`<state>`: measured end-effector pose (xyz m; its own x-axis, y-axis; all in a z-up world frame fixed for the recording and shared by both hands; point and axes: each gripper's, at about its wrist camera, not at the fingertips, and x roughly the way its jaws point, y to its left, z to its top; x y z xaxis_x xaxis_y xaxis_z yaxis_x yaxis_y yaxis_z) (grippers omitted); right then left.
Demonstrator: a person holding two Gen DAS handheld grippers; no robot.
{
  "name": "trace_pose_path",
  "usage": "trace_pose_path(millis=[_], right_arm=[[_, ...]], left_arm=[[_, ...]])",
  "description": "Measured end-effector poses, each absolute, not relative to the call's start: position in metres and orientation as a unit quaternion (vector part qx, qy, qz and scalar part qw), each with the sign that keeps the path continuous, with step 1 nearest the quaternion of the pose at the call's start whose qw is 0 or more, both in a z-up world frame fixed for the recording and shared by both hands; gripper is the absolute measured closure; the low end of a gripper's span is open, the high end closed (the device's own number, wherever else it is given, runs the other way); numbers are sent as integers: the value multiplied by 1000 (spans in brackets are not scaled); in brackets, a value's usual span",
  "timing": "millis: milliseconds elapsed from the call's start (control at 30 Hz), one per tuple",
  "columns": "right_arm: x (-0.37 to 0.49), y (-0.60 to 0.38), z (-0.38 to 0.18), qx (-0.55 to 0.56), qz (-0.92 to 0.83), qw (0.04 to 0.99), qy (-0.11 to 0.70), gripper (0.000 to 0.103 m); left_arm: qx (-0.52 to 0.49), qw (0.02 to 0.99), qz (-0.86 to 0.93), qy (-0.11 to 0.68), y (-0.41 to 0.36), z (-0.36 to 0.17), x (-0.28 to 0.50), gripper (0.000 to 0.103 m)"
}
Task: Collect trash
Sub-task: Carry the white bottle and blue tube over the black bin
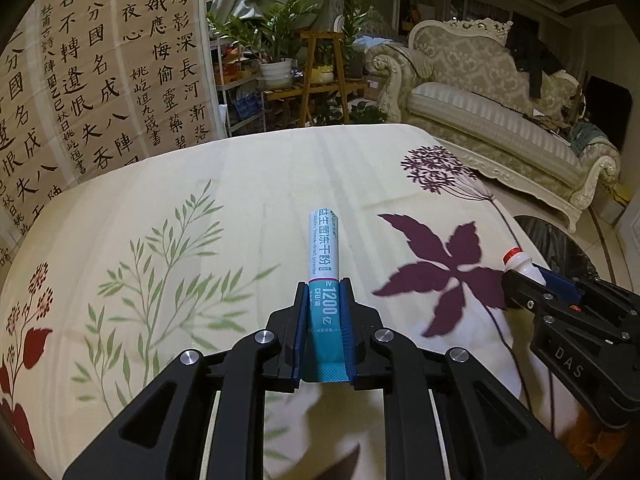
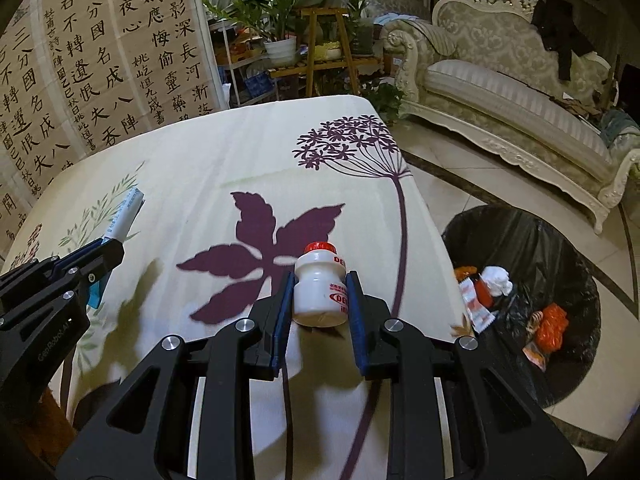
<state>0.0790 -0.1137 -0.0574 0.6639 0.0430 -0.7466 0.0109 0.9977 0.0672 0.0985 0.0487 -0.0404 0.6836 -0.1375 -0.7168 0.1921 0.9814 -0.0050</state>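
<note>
My left gripper (image 1: pixel 323 292) is shut on a white and teal powder sachet (image 1: pixel 323 252) that sticks out forward over the floral tablecloth (image 1: pixel 200 200). My right gripper (image 2: pixel 320 280) is shut on a small white drink bottle (image 2: pixel 319 284) with a red cap, held above the cloth near the table's right edge. In the left wrist view the right gripper (image 1: pixel 520 280) shows at the right with the bottle (image 1: pixel 520 262) in it. The left gripper (image 2: pixel 108 248) and its sachet (image 2: pixel 126 216) appear at the left of the right wrist view. A black-lined trash bin (image 2: pixel 560 240) stands on the floor right of the table.
The bin holds several wrappers and crumpled paper (image 2: pixel 496 280). A cream sofa (image 2: pixel 512 92) runs along the far right. Potted plants on a wooden stand (image 2: pixel 320 48) and a calligraphy screen (image 2: pixel 100 60) stand behind the table. Tiled floor (image 2: pixel 448 184) lies between table and sofa.
</note>
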Motion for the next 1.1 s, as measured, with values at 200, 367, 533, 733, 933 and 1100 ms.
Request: trace_pose_path(millis=[200, 367, 533, 733, 933, 1100], right_arm=[[57, -121, -54, 41, 4, 914, 403, 78], [41, -131, -53, 47, -3, 916, 399, 78], [29, -147, -52, 56, -15, 918, 393, 78], [14, -173, -48, 67, -41, 921, 382, 78], [4, -207, -44, 73, -86, 922, 370, 78], [-3, -238, -45, 79, -121, 921, 362, 78]], left_arm=[[33, 921, -96, 376, 42, -35, 77, 87], [30, 922, -104, 371, 35, -34, 62, 87], [30, 923, -114, 367, 19, -32, 51, 87], [34, 925, -128, 356, -3, -29, 43, 87], [35, 926, -150, 346, -30, -25, 38, 87], [44, 922, -175, 341, -59, -23, 39, 87]])
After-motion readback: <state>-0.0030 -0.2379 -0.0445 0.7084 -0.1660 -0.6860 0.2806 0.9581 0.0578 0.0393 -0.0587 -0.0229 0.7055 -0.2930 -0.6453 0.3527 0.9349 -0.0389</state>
